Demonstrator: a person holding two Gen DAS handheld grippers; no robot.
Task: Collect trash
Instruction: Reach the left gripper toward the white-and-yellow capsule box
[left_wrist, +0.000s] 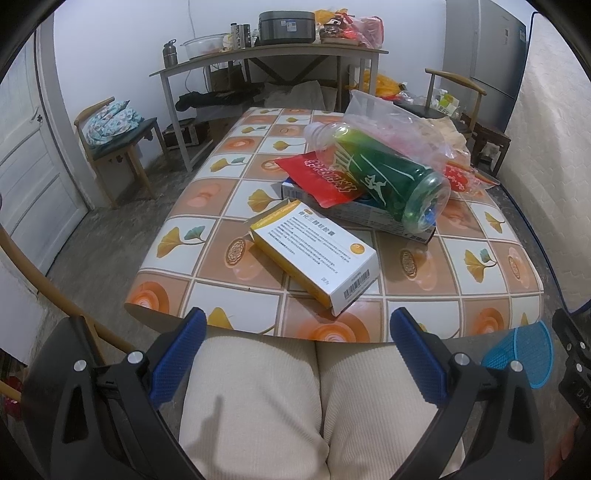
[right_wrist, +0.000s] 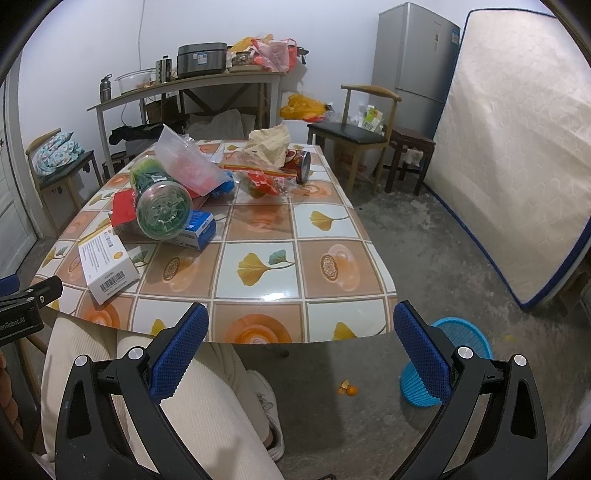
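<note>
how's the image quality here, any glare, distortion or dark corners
Left wrist view: heavy fisheye bowing of the table edge, black vignette in the corners, soft shadow beside the box. Right wrist view: same bowing and dark corners, a small glare patch on the tablecloth's near edge, the mattress curving; both look sharp, with a cool tint.

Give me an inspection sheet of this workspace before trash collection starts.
Surface: table with a glossy tiled leaf-pattern cover, near half mostly bare.
Job's things: white and yellow box lying flat near the front edge; green plastic bottle on its side atop a red packet and a blue and white box; clear plastic bag, crumpled paper and a can on its side farther back.
Clutter: orange peel on the floor.
Grippers: left gripper and right gripper both open, empty, short of the table.
Cables: one wire hanging down the back wall.
Surroundings: blue basket on the floor at right; chairs, fridge, mattress, loaded side table.
</note>
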